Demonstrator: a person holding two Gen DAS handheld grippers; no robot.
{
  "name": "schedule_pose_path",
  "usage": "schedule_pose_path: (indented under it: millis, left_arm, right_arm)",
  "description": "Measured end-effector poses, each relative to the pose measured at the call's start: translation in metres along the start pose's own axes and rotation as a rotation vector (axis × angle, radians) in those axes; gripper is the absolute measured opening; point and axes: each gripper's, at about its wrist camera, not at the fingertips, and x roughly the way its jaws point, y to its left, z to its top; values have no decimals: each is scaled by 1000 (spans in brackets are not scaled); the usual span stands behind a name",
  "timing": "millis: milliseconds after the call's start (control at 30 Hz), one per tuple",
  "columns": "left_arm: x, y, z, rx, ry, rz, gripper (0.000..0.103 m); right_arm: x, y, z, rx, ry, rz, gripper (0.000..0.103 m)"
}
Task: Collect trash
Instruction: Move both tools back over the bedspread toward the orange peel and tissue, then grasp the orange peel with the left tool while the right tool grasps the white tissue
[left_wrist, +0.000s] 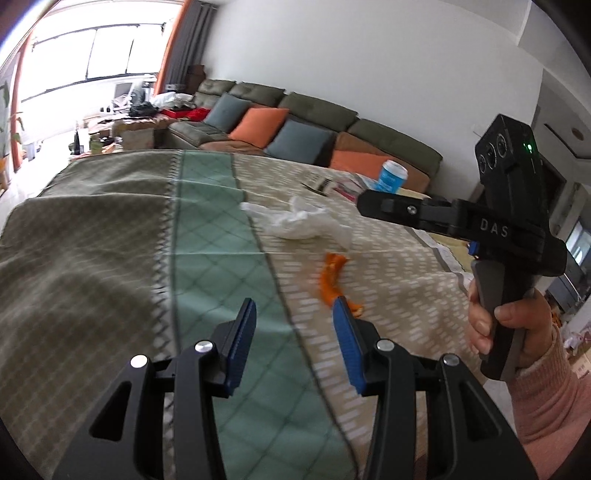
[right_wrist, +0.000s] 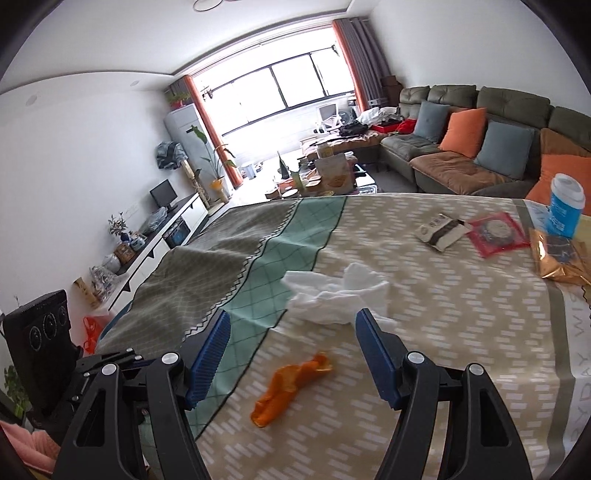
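Left wrist view: the left gripper (left_wrist: 293, 314) hangs over a table covered with a patterned cloth (left_wrist: 110, 236), its blue-padded jaws partly apart with nothing between them; only the green stripe of the cloth shows in the gap. Just beyond the tip of its right-hand jaw lies a strip of orange peel (left_wrist: 334, 275), partly hidden by that jaw. Farther back on the beige part of the cloth sits a crumpled white tissue (left_wrist: 299, 219). At the right of this view a hand (left_wrist: 506, 325) in a pink sleeve grips the handle of the right gripper's body, which reaches out above the table. A blue cup with a white lid (left_wrist: 391, 175) stands near the table's far edge, in front of a green sofa (left_wrist: 332, 114) with orange and grey cushions. In the right wrist view, the right gripper (right_wrist: 291, 336) has its jaws standing wide and holding nothing; the orange peel (right_wrist: 291, 384) lies on the cloth in the gap between them, nearer the camera than the fingertips, and the white tissue (right_wrist: 332, 295) lies just past the tips. Toward the far right of the table are a brown-and-white packet (right_wrist: 439, 229), a red packet (right_wrist: 496, 232), a shiny gold wrapper (right_wrist: 561, 262) and the blue cup (right_wrist: 567, 205).
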Motion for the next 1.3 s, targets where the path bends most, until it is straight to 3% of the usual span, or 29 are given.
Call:
schedule_pose_path:
  millis: [367, 533, 600, 800, 1300]
  left_arm:
    - [39, -29, 5, 43, 91, -36, 44]
    - [55, -33, 5, 41, 135, -32, 35]
    - [58, -32, 4, 38, 136, -30, 35]
    - [61, -34, 4, 62, 134, 9, 19]
    - [33, -11, 2, 11, 84, 26, 17]
  right_arm:
    - [3, -13, -1, 25, 6, 2, 70]
    - [5, -18, -2, 36, 10, 4, 70]
    - [4, -20, -2, 40, 10, 8, 71]
    - [5, -20, -3, 38, 12, 6, 71]
    - [31, -24, 8, 32, 58, -22, 72]
